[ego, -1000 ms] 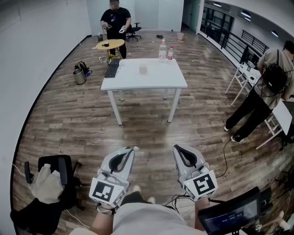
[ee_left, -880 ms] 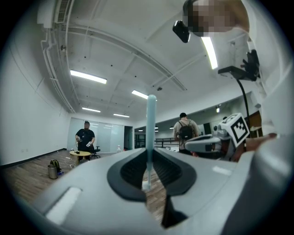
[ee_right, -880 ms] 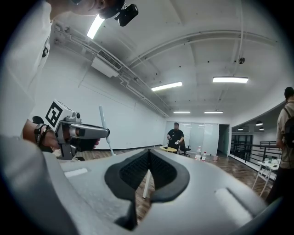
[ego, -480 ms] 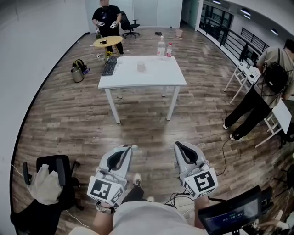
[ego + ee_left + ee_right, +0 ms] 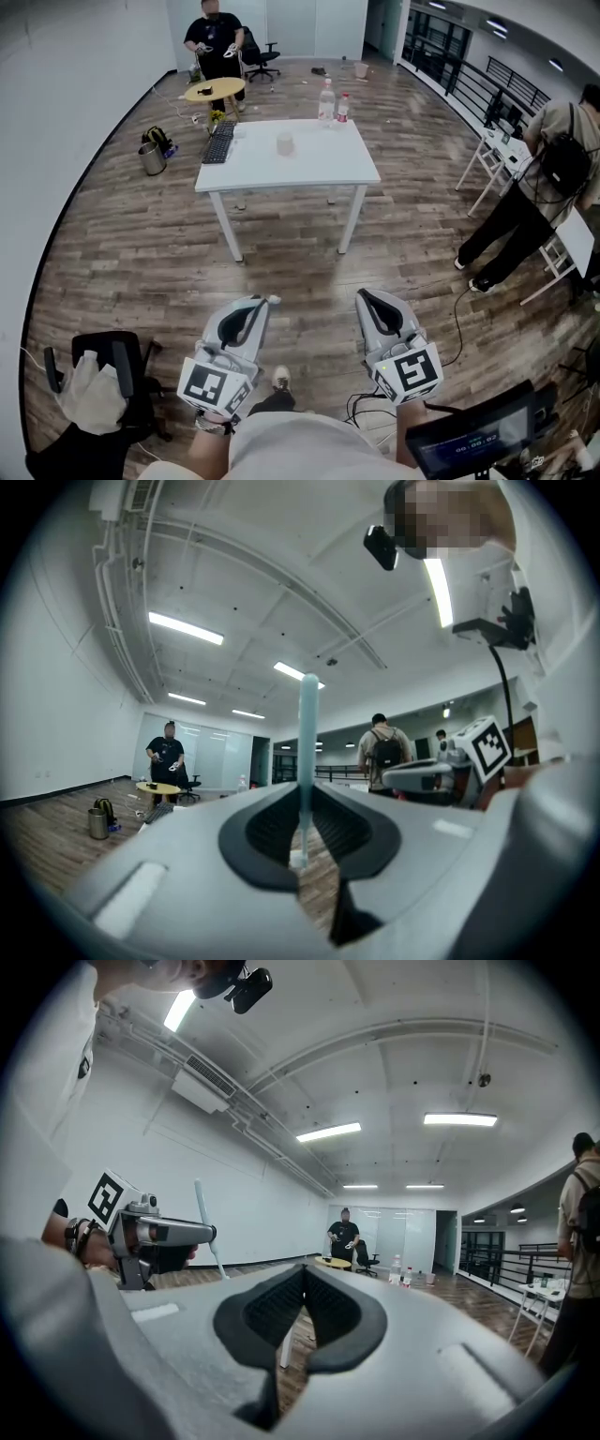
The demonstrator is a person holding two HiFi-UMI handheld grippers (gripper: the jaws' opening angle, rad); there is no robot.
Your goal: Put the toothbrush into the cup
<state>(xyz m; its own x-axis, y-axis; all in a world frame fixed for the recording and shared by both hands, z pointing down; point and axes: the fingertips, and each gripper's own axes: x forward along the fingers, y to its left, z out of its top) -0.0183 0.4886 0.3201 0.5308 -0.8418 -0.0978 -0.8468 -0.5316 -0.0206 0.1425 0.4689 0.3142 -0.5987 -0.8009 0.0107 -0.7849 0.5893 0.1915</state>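
A pale blue toothbrush point(image 5: 307, 752) stands upright between the jaws of my left gripper point(image 5: 301, 794), which is shut on its lower end. In the head view the left gripper point(image 5: 263, 303) is low at centre left, with the toothbrush point(image 5: 274, 300) showing only as a small white end at its tip. My right gripper point(image 5: 364, 297) is beside it, shut with nothing in it. The right gripper view shows its jaws point(image 5: 303, 1271) closed and the toothbrush point(image 5: 208, 1230) off to the left. A small pale cup point(image 5: 285, 143) stands on the white table point(image 5: 319, 167) well ahead of both grippers.
On the table are a black keyboard point(image 5: 217, 142) and two bottles point(image 5: 326, 101). Behind it are a round yellow table point(image 5: 214, 90) and a person point(image 5: 216, 37). Another person point(image 5: 534, 197) stands at right by white chairs. A black chair point(image 5: 108, 370) with cloth is at lower left.
The table and the room have slid lower and closer in the head view as I move forward. Both grippers keep their places and grip.
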